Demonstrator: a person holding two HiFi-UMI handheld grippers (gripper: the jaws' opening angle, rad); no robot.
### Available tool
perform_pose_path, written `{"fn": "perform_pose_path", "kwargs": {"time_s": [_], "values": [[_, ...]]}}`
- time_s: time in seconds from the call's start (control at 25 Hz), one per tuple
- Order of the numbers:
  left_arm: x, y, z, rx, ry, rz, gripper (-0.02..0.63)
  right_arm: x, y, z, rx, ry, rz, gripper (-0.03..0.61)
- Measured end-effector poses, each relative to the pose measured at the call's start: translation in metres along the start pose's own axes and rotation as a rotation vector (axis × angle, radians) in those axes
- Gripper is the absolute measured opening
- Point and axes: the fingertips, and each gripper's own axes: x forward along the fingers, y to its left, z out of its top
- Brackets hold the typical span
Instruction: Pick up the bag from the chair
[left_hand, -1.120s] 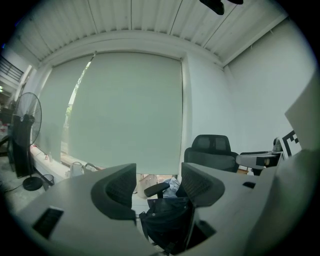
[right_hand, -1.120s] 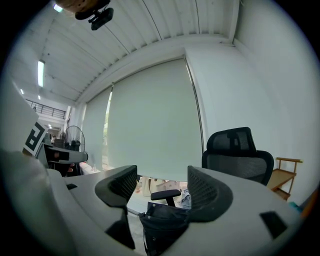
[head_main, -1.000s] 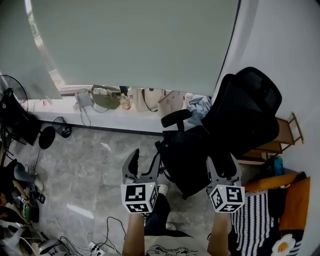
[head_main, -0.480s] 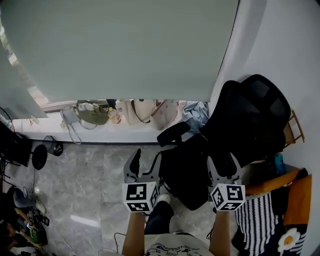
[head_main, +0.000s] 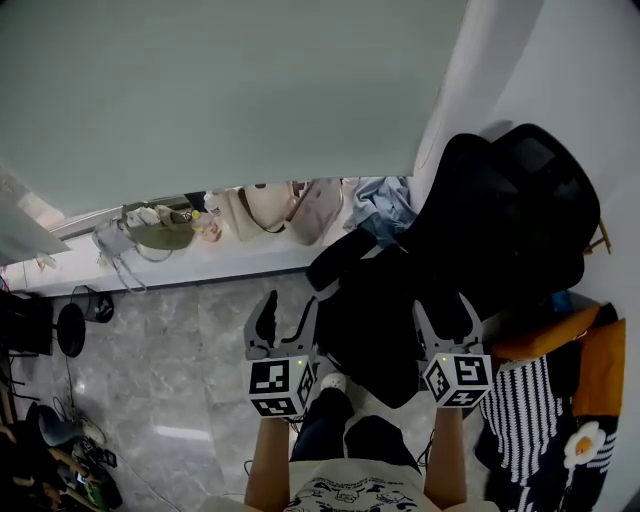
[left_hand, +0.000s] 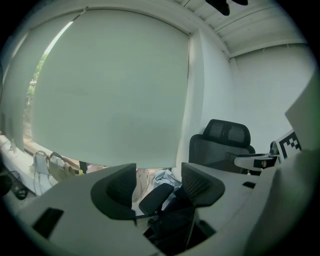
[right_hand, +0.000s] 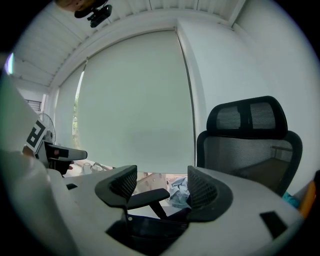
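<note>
Left gripper (head_main: 289, 308) and right gripper (head_main: 440, 306), jaws wide and empty, held short of the chair (head_main: 520, 215). The bag (head_main: 372, 330) — a dark mass on the seat, outline unclear — is probably soft and slumping; a top fold or strap would give the best hold.

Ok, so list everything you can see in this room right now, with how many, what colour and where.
Roller blind: one, grey-green, over the window.
Window ledge: one, white, below the blind.
Olive handbag: one, on the ledge's left part.
Beige handbags: two, side by side, mid-ledge.
Cloth: one, light blue, at the ledge's right end.
Office chair: one, black, right corner; a bag on its dark seat cannot be made out.
Striped fabric: one, black and white, lower right.
Floor: grey marble.
Left gripper: one, grey, jaws apart, empty, before the chair.
Right gripper: one, grey, jaws apart, empty, over the seat.
</note>
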Motion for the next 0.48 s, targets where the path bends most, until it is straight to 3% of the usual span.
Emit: {"fn": "perform_pose_path", "kwargs": {"time_s": [0.48], "values": [[0.054,0.012,-0.065,-0.079,0.130,-0.025,0.287,0.050,-0.022,-0.061,-0.030,0.112,0.026,0.331]]}}
